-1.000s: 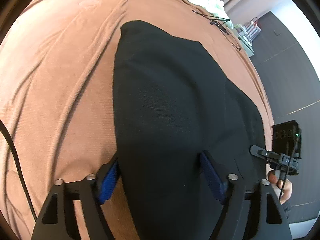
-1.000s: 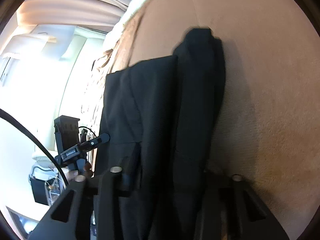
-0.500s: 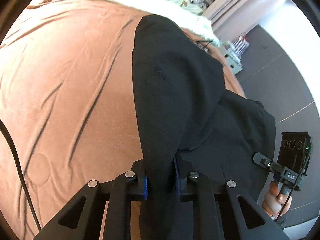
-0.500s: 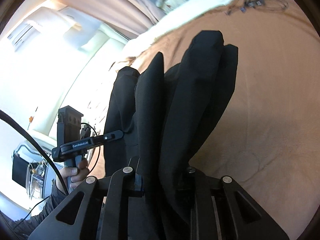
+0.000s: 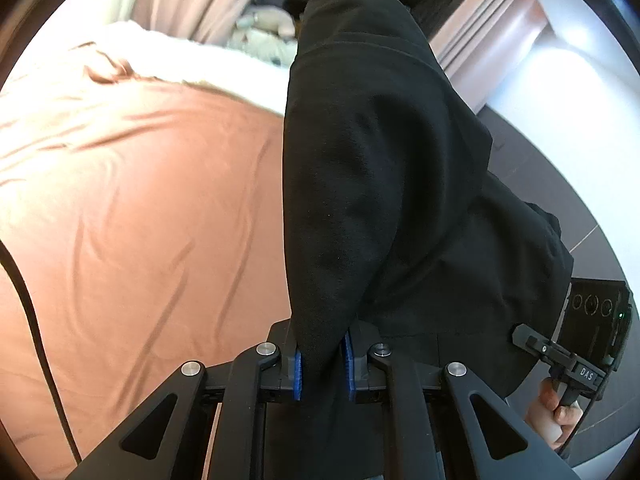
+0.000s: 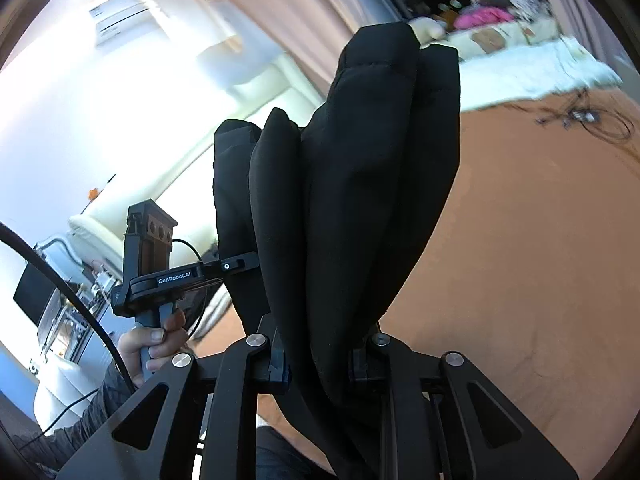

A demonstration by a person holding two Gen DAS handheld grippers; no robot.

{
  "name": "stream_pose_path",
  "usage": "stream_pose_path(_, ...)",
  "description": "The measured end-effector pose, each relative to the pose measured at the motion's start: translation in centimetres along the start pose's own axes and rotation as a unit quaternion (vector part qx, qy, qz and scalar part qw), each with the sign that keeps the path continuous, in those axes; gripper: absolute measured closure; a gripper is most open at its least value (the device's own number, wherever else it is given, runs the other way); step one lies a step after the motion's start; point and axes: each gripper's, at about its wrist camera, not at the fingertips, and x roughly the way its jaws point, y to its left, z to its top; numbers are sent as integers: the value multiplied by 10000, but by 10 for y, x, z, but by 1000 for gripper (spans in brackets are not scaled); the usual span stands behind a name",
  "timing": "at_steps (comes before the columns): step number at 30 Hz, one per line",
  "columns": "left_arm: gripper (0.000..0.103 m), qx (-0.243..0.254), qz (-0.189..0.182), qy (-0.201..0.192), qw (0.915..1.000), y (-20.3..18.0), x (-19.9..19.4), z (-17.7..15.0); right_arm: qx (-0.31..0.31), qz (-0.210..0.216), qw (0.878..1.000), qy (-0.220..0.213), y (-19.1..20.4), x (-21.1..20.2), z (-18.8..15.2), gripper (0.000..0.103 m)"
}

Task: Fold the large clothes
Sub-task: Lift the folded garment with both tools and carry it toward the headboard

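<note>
Clearly the step in hand is the lift: the black garment is pinched at two points and raised off the rust-coloured bedspread, probably to carry one edge over for a fold. The left gripper has its blue pads pressed on a narrow bunch of cloth and its jaws are closing the last little way on it. The right gripper is clamped on a thicker bundle of several layers, which stands up ahead of its fingers in soft vertical pleats.

To do this well, both grippers should rise together and keep level with each other, so the cloth between them hangs as one straight edge rather than a sagging loop. The right-hand bundle looks thick; a slip there would likely drop a layer, so the squeeze should be kept firm. The lower hem should clear the bedspread before any sideways carry, or it will drag and wrinkle.

As to pose, each gripper points forward and somewhat downward across the bed. From the left wrist view the right hand sits off to the right of the fingers, gripping its handle; from the right wrist view the left hand sits low to the left, fingers wrapped round its grip, the garment hanging between the two.
</note>
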Motion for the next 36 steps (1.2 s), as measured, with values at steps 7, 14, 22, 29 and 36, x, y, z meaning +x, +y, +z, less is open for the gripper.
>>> stream_pose_path(7,89,-30,192,-610,9980,38,-104,10,-407,349,9986,-18,88,13,5,88)
stream_pose_path(14,89,-182,573,-1109,9920,98,-205,7,-816,731,9939,135,180,67,6,88)
stream_pose_path(22,89,-365,1047,-1557,9816,178,-313,1,-1222,1225,9842,386,275,143,7,88)
stream_pose_path(29,90,-498,1602,-1821,9689,221,-371,11,-1523,1579,9742,537,352,219,11,88)
stream_pose_path(36,90,-526,2263,-1991,9520,260,-435,-5,-1674,1926,9637,784,396,300,14,88)
